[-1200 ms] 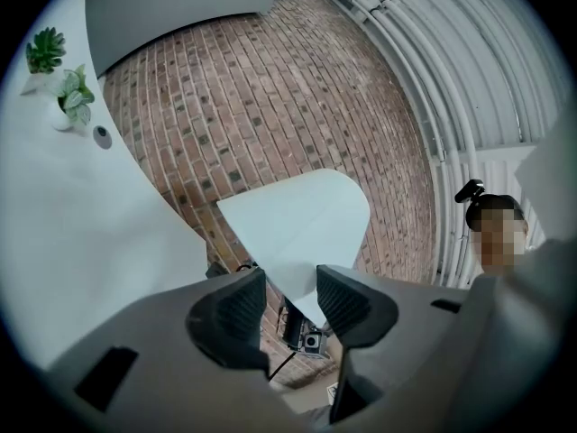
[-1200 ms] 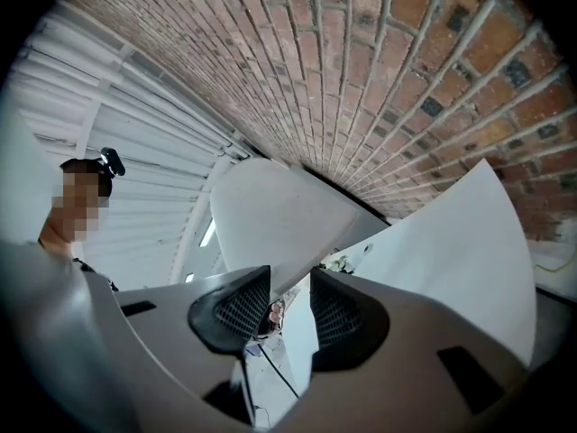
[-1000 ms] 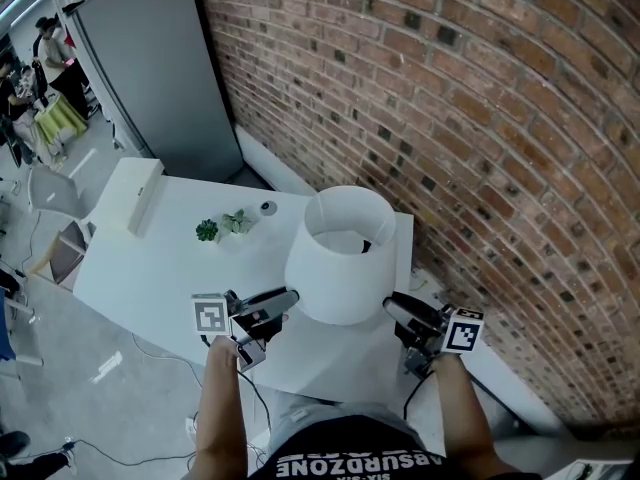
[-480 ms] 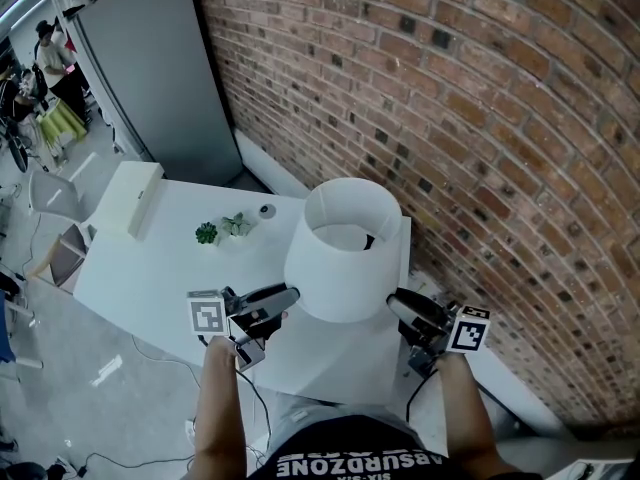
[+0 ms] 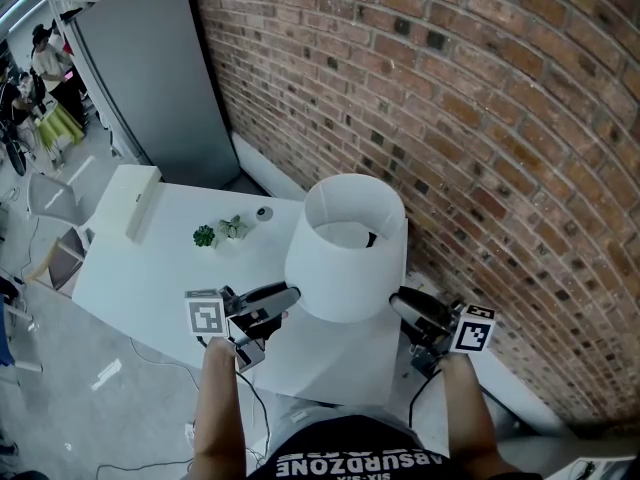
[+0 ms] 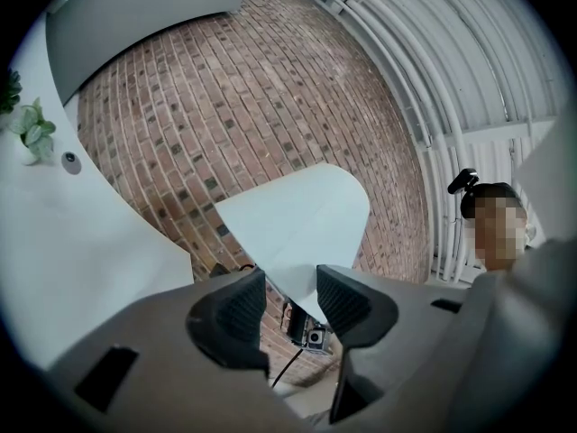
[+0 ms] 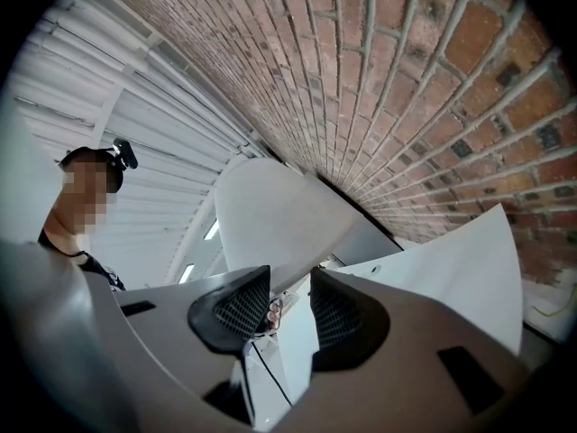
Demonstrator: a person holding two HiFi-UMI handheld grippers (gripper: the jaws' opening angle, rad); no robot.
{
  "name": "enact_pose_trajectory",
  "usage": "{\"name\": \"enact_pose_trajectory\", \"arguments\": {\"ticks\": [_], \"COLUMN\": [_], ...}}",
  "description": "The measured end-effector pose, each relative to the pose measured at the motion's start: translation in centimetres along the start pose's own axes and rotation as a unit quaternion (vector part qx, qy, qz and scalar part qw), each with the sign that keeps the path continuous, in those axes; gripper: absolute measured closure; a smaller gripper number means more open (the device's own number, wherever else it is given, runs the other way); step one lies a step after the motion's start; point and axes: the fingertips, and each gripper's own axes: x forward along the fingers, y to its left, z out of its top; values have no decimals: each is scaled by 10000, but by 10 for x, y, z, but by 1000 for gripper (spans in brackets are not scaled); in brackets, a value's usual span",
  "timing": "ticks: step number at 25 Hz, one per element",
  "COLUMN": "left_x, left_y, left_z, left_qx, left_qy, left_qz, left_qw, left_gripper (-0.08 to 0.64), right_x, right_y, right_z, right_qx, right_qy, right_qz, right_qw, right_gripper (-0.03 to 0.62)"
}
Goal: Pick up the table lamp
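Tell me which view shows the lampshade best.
Head view: the whole white lampshade from above, between the left gripper and right gripper. Each gripper view shows only a slice of it running down between its jaws.

A white drum-shaded table lamp (image 5: pixel 345 253) is showing at the white table's (image 5: pixel 150 263) wall-side edge; the left gripper (image 5: pixel 289 297) and the right gripper (image 5: pixel 396 304) are touching its shade's opposite sides.

- The table lamp (image 5: pixel 345 273) has a plain white shade, slightly tapered and open at the top, with a dark fitting (image 5: pixel 371 238) showing inside.
- It stands upright over the near right corner of the white counter (image 5: pixel 150 268), close to the brick wall (image 5: pixel 480 118).
- The left tool (image 5: pixel 292 294) and right tool (image 5: pixel 392 304) each pinch the shade's lower rim on opposite sides.
- The base is hidden beneath the shade.
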Motion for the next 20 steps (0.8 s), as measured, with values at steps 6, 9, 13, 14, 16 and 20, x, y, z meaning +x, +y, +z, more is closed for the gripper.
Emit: {"name": "enact_pose_trajectory", "arguments": {"ticks": [6, 9, 13, 14, 16, 20], "left_x": [3, 5, 7, 7, 8, 8], "left_y": [-12, -18, -26, -28, -30, -33], "left_z": [5, 10, 14, 15, 16, 18], "left_qx": [139, 219, 339, 363, 370, 468], "left_qy": [-19, -52, -59, -59, -72, -76], "left_qz": [-97, -142, -209, -211, -201, -168], "left_qw": [9999, 9996, 9992, 9991, 9991, 9987], "left_gripper": [382, 382, 382, 382, 382, 382], "right_x": [0, 1, 0, 0, 0, 0], "right_y": [8, 11, 18, 19, 21, 25], "right_z": [8, 13, 20, 21, 24, 28], "right_qx": [-160, -191, -280, -314, -374, -473], "right_qy": [-16, -59, -83, -87, -93, -53], "right_qz": [58, 110, 166, 179, 196, 201], "right_qw": [9999, 9997, 9994, 9993, 9991, 9987], "right_gripper": [454, 454, 454, 454, 454, 451]}}
